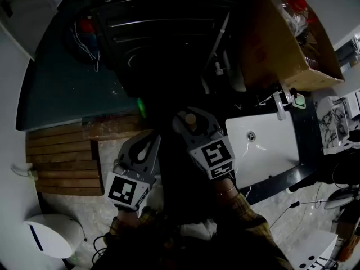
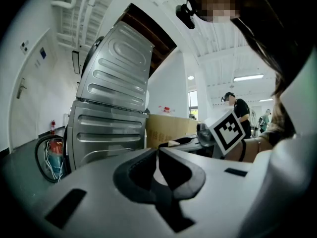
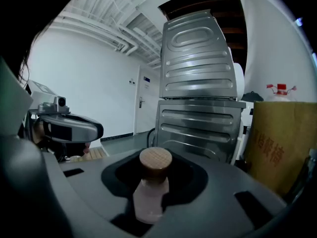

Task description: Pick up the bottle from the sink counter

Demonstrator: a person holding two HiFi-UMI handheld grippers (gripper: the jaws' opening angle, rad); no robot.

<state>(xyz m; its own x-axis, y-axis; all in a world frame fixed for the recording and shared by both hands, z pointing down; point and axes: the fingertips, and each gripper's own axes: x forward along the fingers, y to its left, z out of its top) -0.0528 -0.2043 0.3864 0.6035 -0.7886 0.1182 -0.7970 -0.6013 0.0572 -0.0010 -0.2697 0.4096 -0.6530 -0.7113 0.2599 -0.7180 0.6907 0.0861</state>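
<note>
The left gripper (image 1: 152,138), well left of the sink (image 1: 270,151), had its jaws closed together on nothing. The right gripper (image 1: 190,117), nearer the sink's left edge, clamped the bottle (image 3: 150,192) below its wooden cap (image 3: 155,160).

I get the head view from above, steeply down on the steel cabinet (image 1: 169,27); left gripper (image 2: 157,151) and right gripper (image 3: 156,155) views sit low, near, facing that cabinet; all three share it.
</note>
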